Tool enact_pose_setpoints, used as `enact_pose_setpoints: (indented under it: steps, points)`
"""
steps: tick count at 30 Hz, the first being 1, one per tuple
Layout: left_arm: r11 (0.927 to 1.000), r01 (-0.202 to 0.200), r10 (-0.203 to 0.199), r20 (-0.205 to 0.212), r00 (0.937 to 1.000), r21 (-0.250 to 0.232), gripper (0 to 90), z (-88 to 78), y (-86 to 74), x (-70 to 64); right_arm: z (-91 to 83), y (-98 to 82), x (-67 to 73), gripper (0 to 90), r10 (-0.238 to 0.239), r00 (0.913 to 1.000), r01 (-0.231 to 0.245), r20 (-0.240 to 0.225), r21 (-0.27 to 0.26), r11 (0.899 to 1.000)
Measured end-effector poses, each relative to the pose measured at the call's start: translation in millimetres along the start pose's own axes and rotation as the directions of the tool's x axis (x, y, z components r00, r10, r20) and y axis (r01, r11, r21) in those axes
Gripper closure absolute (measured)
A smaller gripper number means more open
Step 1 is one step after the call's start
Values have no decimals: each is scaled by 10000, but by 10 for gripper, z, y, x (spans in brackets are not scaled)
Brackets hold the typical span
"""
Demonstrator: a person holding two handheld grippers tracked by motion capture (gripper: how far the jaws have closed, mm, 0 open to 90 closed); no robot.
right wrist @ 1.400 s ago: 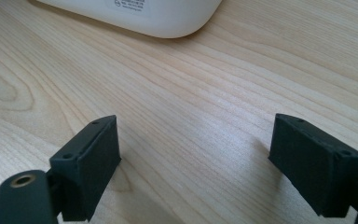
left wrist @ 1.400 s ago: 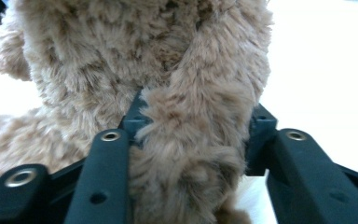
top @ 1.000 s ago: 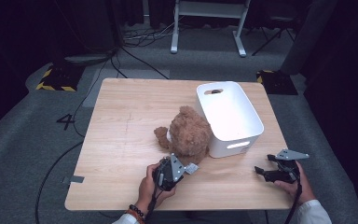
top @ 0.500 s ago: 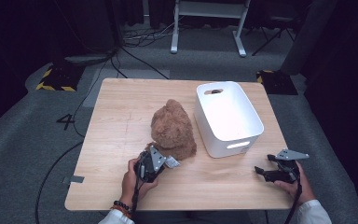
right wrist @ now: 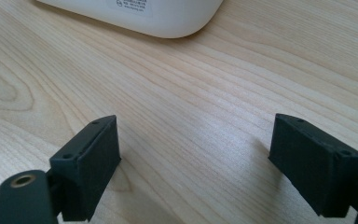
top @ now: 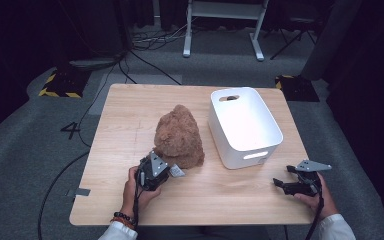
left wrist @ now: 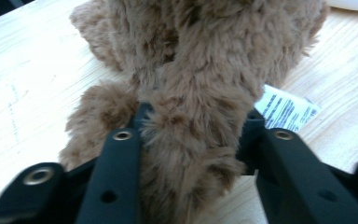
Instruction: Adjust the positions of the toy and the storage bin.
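A brown plush toy [top: 179, 135] sits in the middle of the wooden table [top: 125, 110], left of a white bin [top: 240, 150]. My left gripper [top: 169, 167] is at the toy's near side. In the left gripper view a furry limb [left wrist: 191, 154] fills the gap between the jaws and touches both pads; the jaws of the left gripper [left wrist: 193, 116] have just been opening. A white label [left wrist: 286, 109] sticks out to the right of the limb. My right gripper [top: 282, 177] rests near the table's front right corner, open, with bare wood between its jaws [right wrist: 196, 135].
The bin's rounded corner [right wrist: 158, 14] lies just ahead of the right gripper. Beyond the table there are a grey carpet, cables and a white stand's legs [top: 220, 30]. Bare wood stretches left of the toy.
The toy has been turned over and shifted left, away from the bin; its pale front no longer shows. My left gripper moved left with it. The right gripper stayed put.
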State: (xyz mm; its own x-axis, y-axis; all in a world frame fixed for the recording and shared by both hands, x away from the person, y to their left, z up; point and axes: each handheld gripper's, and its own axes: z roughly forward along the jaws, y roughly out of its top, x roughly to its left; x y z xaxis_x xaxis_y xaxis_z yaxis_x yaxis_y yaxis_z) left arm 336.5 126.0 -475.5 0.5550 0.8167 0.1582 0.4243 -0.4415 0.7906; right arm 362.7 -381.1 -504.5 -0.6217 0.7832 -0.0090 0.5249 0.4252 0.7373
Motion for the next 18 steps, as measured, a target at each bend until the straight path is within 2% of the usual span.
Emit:
enact_pose_setpoints:
  steps: [4,7,9,11,13,14,17,18]
  points:
    - [10000,-87,88,47,10000,-19,585,-19,2,-16,0,0,0,159,0,10000,0,0,0,10000]
    - [10000,6,-3,255,9997,-95,547,-53,11,-33,-1,0,-1,159,-10,10000,10,-12,3,10000]
    - [9996,147,-134,537,9985,-242,505,-83,21,-44,-1,0,0,159,-4,10000,4,-10,4,10000]
    - [9991,216,-195,561,9982,-370,473,-102,30,-60,0,0,0,159,0,10000,0,0,2,10000]
    - [9973,387,-331,871,9956,-629,359,-152,60,-95,0,0,0,159,1,10000,-1,1,-1,10000]
    - [9965,456,-393,887,9953,-697,309,-169,75,-112,-1,0,-1,159,-8,10000,8,-10,3,10000]
    - [9933,700,-596,1104,9921,-924,216,-199,113,-147,0,0,0,159,2,10000,-2,-1,0,10000]
    - [9913,831,-740,897,9932,-1025,210,-217,179,-203,0,0,0,159,4,10000,-4,1,-1,10000]
